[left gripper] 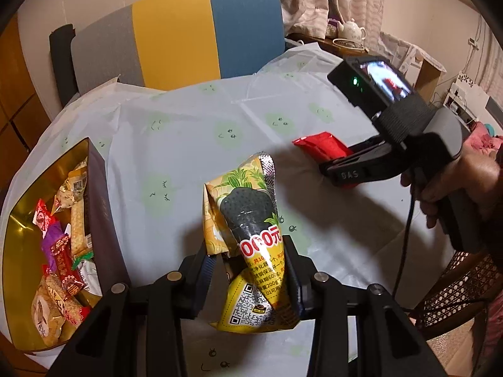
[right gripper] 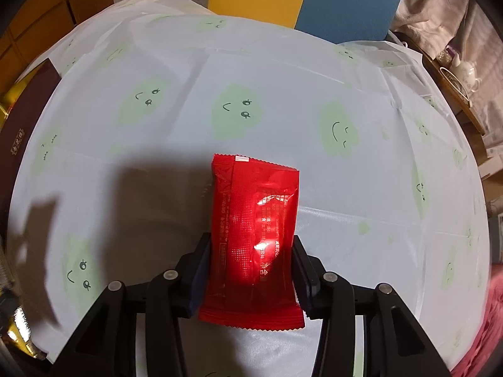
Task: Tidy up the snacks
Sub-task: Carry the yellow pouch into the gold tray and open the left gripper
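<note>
step: both grippers loaded, one snack each, transfer to the box looks like the job in hand.
left gripper (left gripper: 251,270): jaws clamped on the yellow snack packet (left gripper: 251,238); packet crumpled between the pads, top end sticking up and away from the camera, lower end with the QR code hanging below the fingers. It appears clear of the tablecloth, judging by its shadow.
right gripper (right gripper: 251,270): jaws clamped on the red packet (right gripper: 254,238), pads pressing both long edges. In the left wrist view the same red packet (left gripper: 320,147) pokes out of the jaws, low over the cloth; contact with the cloth can't be told.
box (left gripper: 94,188): gold-lined, dark outside, at the left edge of the table, already holding a pile of wrapped snacks (left gripper: 63,251). Well left of both held packets.
table: tablecloth (right gripper: 251,94) with green smiley blobs; no other loose snacks visible on it in either view.
person: hand (left gripper: 456,185) on the right gripper's handle, cable trailing down.
progress: late stage, my read; these two packets may be the last ones out.
next move: carry the yellow packet left over the box wall, release above the pile; the red one has further to go, so send it second to avoid the grippers crossing.
risk: yellow packet is held off-centre and creased, could slip or swing on the way.
</note>
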`<action>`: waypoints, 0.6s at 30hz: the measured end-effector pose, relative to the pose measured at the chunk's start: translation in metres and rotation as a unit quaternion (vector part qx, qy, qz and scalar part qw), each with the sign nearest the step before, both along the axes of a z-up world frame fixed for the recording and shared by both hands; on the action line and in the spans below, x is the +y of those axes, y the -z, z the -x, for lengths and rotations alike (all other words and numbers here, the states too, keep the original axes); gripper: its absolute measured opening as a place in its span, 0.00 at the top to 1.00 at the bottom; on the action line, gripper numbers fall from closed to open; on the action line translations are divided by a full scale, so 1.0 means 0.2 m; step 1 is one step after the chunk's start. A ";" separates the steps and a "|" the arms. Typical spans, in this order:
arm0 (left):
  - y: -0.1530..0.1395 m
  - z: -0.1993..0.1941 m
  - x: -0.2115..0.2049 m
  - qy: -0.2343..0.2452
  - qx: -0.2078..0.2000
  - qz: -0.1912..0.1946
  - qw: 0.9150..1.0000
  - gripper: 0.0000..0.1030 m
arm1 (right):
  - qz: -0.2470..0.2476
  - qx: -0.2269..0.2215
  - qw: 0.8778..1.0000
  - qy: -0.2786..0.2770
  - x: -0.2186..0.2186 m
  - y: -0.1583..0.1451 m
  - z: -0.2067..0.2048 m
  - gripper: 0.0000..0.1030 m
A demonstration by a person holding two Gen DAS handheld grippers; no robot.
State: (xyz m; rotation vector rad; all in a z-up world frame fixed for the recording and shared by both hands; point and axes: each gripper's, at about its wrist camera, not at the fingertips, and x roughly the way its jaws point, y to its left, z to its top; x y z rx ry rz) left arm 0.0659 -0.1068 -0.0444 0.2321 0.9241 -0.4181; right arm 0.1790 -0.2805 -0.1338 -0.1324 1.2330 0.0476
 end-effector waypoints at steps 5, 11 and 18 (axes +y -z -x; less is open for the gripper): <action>-0.05 0.02 0.02 -0.004 -0.015 0.005 1.000 0.60 | 0.010 -0.004 1.000 -0.006 0.04 -0.02 0.02 0.53; -0.14 0.03 0.08 -0.013 -0.026 0.023 0.999 0.60 | 0.013 -0.006 1.000 -0.009 0.05 -0.03 0.03 0.53; -0.22 0.03 0.16 -0.029 -0.037 0.041 0.998 0.60 | 0.024 -0.013 0.999 -0.017 0.07 -0.04 0.04 0.54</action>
